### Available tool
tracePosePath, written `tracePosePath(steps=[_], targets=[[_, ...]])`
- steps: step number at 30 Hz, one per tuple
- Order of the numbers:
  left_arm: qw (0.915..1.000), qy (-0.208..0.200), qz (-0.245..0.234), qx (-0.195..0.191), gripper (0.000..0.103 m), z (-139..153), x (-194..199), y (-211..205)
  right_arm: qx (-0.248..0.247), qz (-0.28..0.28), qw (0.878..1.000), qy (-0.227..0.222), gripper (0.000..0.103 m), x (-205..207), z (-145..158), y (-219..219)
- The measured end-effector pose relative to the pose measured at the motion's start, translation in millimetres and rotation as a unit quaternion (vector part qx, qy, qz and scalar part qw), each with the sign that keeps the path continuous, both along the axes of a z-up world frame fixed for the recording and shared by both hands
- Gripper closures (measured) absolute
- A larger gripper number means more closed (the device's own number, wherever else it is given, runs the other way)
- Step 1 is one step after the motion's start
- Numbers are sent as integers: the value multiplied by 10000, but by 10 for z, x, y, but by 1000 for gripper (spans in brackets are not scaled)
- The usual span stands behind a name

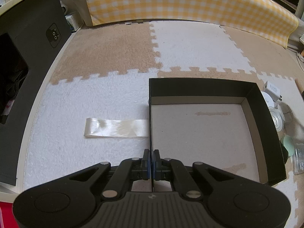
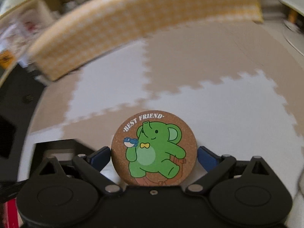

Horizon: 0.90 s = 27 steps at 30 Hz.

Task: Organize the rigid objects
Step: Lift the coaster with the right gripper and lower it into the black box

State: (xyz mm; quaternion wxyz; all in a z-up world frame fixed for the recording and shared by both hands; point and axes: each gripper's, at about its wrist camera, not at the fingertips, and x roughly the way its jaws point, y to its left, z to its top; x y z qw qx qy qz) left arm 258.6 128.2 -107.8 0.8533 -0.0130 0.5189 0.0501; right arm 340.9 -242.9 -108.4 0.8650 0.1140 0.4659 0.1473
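Two grippers in use. Left gripper [image 1: 151,158]: jaws pinched onto the thin left wall of the black box [image 1: 262,117], near its front corner. Box sits on the puzzle-tile foam mat [image 1: 106,55], grey cardboard floor bare inside. A cream satin ribbon [image 1: 115,128] lies flat on the mat, its right end touching the box wall. Right gripper [image 2: 153,152]: jaws clamped on the rim of a round cork coaster [image 2: 153,150], green elephant print, "BEST FRIEND" legible, held face toward the camera above the mat. Background blurred.
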Motion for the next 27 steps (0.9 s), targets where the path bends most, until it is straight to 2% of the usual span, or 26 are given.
tracePosePath(steps=[7, 11, 14, 19, 27], targets=[[10000, 1, 9, -30, 100, 10, 9, 9, 288, 1170, 9915, -488, 4, -365, 293, 841], [10000, 1, 11, -36, 100, 16, 17, 11, -35, 1905, 9793, -690, 4, -537, 249, 1368], [10000, 0, 10, -40, 100, 16, 19, 13, -330, 2233, 9713, -749, 4, -626, 136, 1674], [10000, -12, 15, -68, 100, 17, 14, 17, -593, 2570, 9620, -708, 4, -679, -81, 1982], [9999, -30, 26, -105, 100, 22, 12, 17, -504, 2545, 9653, -283, 4, -630, -426, 2302]])
